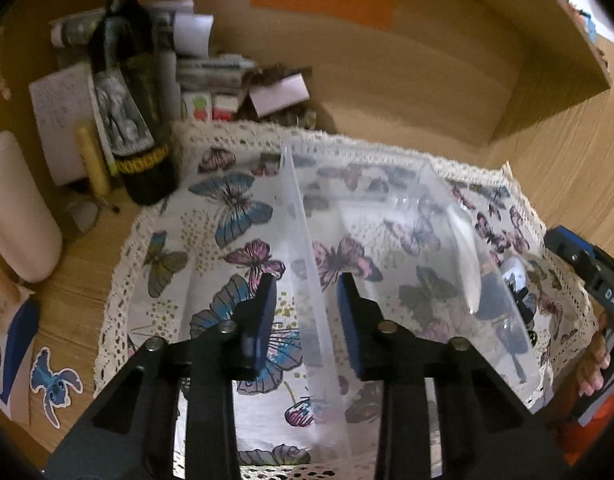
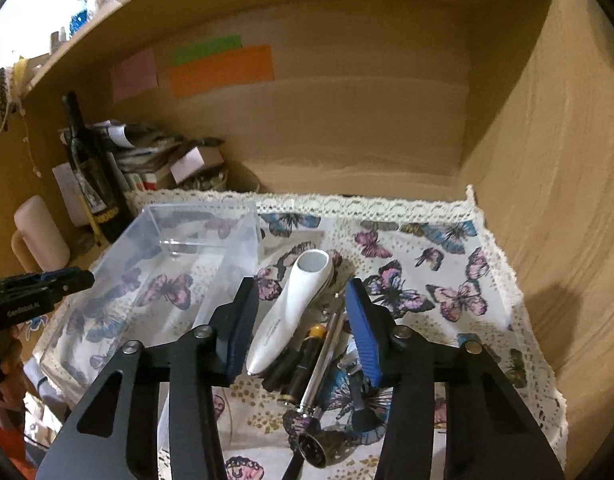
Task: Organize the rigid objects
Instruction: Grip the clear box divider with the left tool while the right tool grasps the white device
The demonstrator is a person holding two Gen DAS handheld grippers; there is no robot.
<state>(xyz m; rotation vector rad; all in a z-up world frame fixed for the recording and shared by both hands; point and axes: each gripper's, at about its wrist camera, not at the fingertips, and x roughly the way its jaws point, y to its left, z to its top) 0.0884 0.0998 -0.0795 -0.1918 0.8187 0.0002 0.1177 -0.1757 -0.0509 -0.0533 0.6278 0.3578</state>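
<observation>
Broadly, a butterfly-print cloth (image 2: 447, 264) with lace edging covers the wooden surface (image 1: 567, 184), and a clear plastic box (image 2: 195, 240) stands on its left part. Just right of the box lie a white handheld device (image 2: 295, 304), a dark pen-like tool (image 2: 307, 356) and a metal rod (image 2: 327, 356). Left claw (image 1: 307, 316) straddles the box's near wall, pads apart from it. Right claw (image 2: 299, 332) is partly open around the white device, not touching.

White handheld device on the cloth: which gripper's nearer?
Right. The right gripper straddles the white handheld device; the left gripper straddles the clear bin wall beside it.
</observation>
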